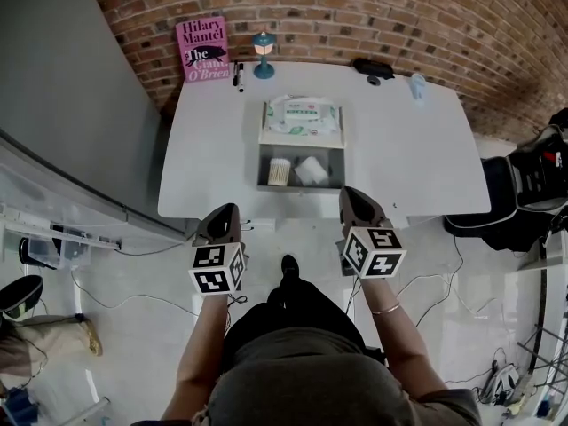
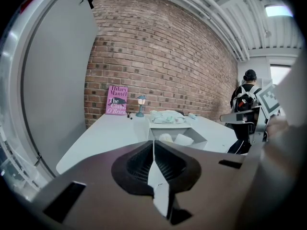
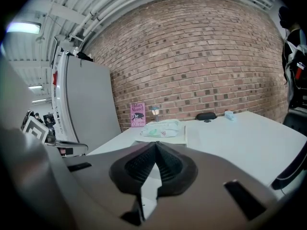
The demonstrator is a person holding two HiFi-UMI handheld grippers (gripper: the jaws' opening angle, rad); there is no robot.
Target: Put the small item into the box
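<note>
nearest the camera are the person's two forearms, each hand carrying a gripper just short of the table's front edge. the left gripper has its jaws pressed together with nothing between them. the right gripper is the same, jaws fully together and empty. both point toward the table and neither touches it (the marker cubes sit at the wrist end of each).

just past the fingertips, at the middle of the table's near half, stands the grey box, open at the top. inside it two small things lie side by side: a tub of cotton swabs on the left and a white crumpled piece on the right, touching or nearly so. which of these is the task's small item i cannot tell. either way both are already within the box walls and neither gripper is on them.

directly behind the box, joined to its far edge, a pale flap lies flat, and a pack of wipes rests on it.

along the table's far edge, a pink book leans upright against the brick wall at the left. a small blue lamp stands just beside it, with a black pen between them. well to the right lie a black case and a small pale-blue object, too small to identify.
</note>
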